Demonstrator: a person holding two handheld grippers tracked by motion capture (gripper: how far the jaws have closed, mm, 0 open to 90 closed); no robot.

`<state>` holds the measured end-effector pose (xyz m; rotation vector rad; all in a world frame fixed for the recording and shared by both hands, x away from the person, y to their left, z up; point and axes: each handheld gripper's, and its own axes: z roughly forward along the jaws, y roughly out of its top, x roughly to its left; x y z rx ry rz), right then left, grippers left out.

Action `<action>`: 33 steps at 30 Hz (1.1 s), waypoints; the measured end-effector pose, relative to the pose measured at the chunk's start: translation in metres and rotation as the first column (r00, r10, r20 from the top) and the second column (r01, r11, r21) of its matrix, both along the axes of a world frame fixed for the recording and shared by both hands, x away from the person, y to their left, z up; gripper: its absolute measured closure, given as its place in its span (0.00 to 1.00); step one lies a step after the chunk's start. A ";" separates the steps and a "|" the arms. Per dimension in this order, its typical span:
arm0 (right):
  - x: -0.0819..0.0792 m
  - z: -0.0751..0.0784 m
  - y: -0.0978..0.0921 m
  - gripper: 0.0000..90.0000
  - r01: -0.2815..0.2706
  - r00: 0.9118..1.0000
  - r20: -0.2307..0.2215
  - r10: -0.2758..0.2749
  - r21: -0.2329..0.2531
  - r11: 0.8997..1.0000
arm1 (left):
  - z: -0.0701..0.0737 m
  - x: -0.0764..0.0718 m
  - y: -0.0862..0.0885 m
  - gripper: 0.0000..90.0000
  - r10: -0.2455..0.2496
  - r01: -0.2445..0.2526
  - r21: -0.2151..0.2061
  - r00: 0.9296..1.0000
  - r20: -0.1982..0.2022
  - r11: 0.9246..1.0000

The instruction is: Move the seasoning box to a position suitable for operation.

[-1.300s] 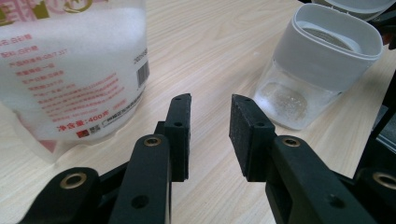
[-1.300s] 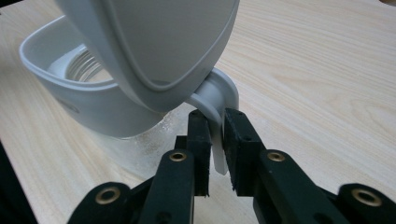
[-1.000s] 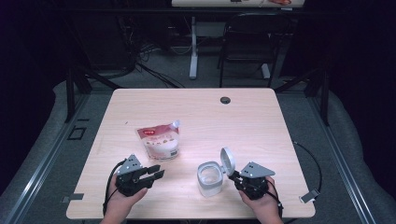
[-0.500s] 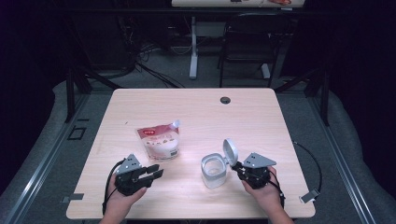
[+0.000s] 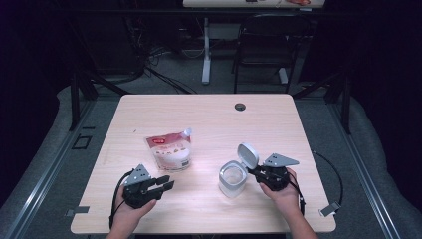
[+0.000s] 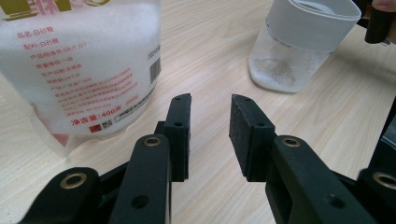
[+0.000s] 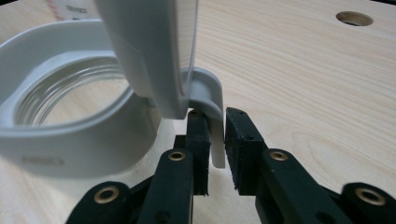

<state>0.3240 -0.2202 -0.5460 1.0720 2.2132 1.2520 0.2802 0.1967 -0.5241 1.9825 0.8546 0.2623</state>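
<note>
Two things are in play on the wooden table point(image 5: 278, 119): a clear jar point(image 5: 232, 179) with a grey collar and hinged flip lid point(image 5: 248, 155), and a white pouch point(image 5: 169, 151) of sugar with red print. Over the last second the jar has slid a little to the right and away from the person, drawn along by the right gripper point(image 5: 260, 175), while the left gripper point(image 5: 166, 185) has stayed where it was. That shift suggests the jar is being positioned, lid up, so the pouch can be poured into it; the filling itself looks not yet begun, since the jar holds just a thin dusting of grains at the bottom.

In the right gripper view, the right gripper point(image 7: 215, 140) has its jaws nearly together, pinching the grey hinge tab point(image 7: 211, 119) that hangs down from the back of the lid point(image 7: 149, 51). The pads press on the tab from both sides, so the grip looks firm enough to steady or drag the jar point(image 7: 70, 126).

In the left gripper view, the left gripper point(image 6: 210, 121) has its jaws moderately apart and holds nothing; bare wood shows between them. The pouch point(image 6: 79, 65) lies just ahead and to the left of the jaws, the jar point(image 6: 299, 42) farther off to the right.
</note>
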 end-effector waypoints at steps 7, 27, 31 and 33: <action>0.007 0.000 0.009 0.88 0.013 1.000 0.015 -0.013 -0.016 1.000 | -0.001 0.002 0.002 0.76 0.007 -0.007 0.002 1.000 -0.006 1.000; -0.018 0.008 -0.007 0.77 0.045 0.999 0.008 -0.044 -0.052 0.998 | 0.002 0.007 0.022 0.69 0.093 -0.093 -0.017 0.995 0.022 0.996; -0.027 0.012 -0.013 0.77 0.077 0.997 0.004 -0.076 -0.032 0.997 | 0.006 0.010 0.029 0.66 0.108 -0.106 -0.038 0.994 0.030 0.994; -0.033 0.016 -0.015 0.76 0.089 0.996 0.004 -0.089 -0.030 0.996 | 0.008 0.012 0.032 0.65 0.118 -0.117 -0.039 0.992 0.035 0.992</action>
